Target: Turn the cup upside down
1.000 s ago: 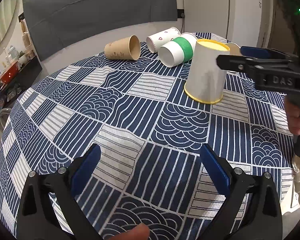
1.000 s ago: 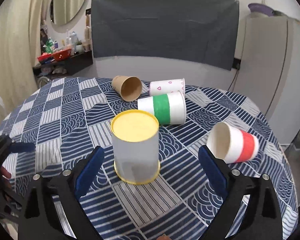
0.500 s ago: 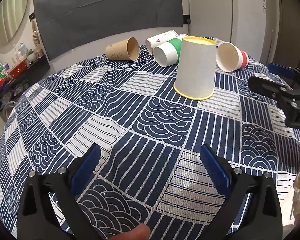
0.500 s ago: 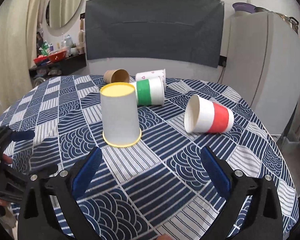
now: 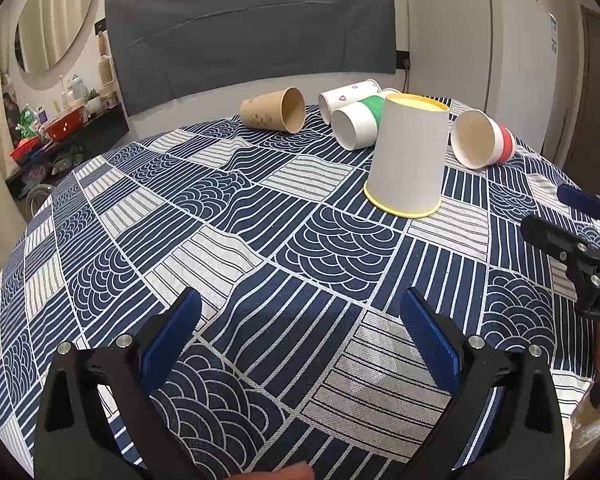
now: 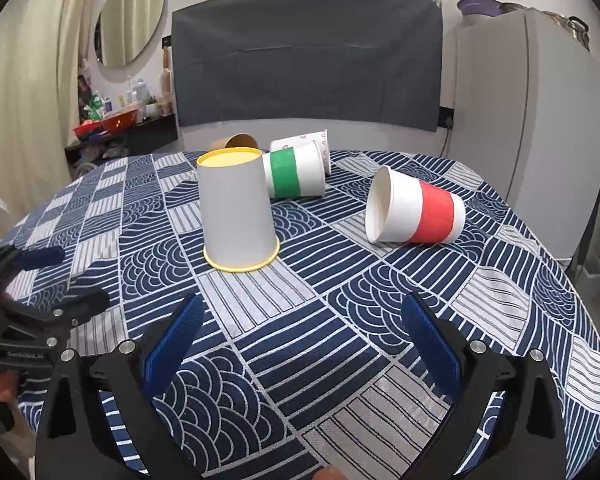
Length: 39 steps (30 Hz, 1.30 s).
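An upturned cup [image 6: 238, 214] is stood mouth down on the table [image 6: 500, 304]. Behind it three cups [image 5: 356, 126] are laid on their sides; to its right a fourth cup [image 6: 414, 212] is laid sideways

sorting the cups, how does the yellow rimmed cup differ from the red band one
The yellow-rimmed cup stands upside down, mouth on the tablecloth; the red-banded cup lies on its side, mouth open toward the left. The first has plain white walls, the second a red stripe. Both are paper cups, ungripped.
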### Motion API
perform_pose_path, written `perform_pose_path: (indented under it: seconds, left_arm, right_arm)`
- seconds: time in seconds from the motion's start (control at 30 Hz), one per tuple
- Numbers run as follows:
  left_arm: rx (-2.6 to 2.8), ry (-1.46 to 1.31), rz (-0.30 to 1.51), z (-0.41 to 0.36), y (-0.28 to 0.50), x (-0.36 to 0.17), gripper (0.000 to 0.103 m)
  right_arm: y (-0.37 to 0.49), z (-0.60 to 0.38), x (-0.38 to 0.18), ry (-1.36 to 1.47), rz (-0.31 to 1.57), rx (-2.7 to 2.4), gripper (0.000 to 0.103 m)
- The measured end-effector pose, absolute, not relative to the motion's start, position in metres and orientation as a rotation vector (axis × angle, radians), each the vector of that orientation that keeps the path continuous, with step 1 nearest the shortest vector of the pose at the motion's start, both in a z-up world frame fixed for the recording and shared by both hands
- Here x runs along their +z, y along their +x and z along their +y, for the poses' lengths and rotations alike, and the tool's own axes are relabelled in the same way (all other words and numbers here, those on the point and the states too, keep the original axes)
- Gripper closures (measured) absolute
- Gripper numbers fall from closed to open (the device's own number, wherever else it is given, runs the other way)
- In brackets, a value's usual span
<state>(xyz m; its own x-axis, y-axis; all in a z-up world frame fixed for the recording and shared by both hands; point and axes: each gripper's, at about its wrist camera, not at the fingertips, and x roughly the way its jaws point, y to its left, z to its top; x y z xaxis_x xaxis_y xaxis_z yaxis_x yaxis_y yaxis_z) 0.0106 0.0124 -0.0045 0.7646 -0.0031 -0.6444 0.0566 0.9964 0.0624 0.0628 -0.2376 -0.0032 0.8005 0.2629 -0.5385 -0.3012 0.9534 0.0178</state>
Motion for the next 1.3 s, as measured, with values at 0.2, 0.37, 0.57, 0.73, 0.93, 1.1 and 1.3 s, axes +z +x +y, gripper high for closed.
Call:
perform_pose_path:
  seconds: [0.2,0.37,0.57,0.73,0.93,1.1,1.3]
  left_arm:
    - [-0.019,0.037,0.643,0.019,0.002,-0.001,0.006]
    - [-0.048,0.05,0.647,0.017,0.003,-0.001,0.006]
    - [-0.031,0.041,0.644,0.019,0.002,-0.001,0.006]
    - [-0.029,0.056,0.642,0.017,0.002,-0.001,0.006]
    - [-0.042,0.06,0.65,0.016,0.003,-0.002,0.006]
    - [-0.036,0.055,0.64,0.017,0.001,-0.001,0.006]
    - [-0.031,0.07,0.628,0.015,-0.001,-0.001,0.006]
  right_arm:
    - [0.062,-0.238,-0.005,-0.068,0.569,0.263,0.008]
    - [0.064,-0.242,-0.005,-0.043,0.58,0.27,0.008]
    - [0.065,-0.243,-0.006,-0.027,0.586,0.279,0.008]
    - [0.066,-0.243,-0.006,-0.025,0.592,0.275,0.008]
    - [0.066,-0.242,-0.006,-0.026,0.595,0.27,0.008]
    - [0.066,-0.244,-0.006,-0.017,0.592,0.268,0.008]
    - [0.066,-0.243,-0.006,-0.025,0.595,0.265,0.008]
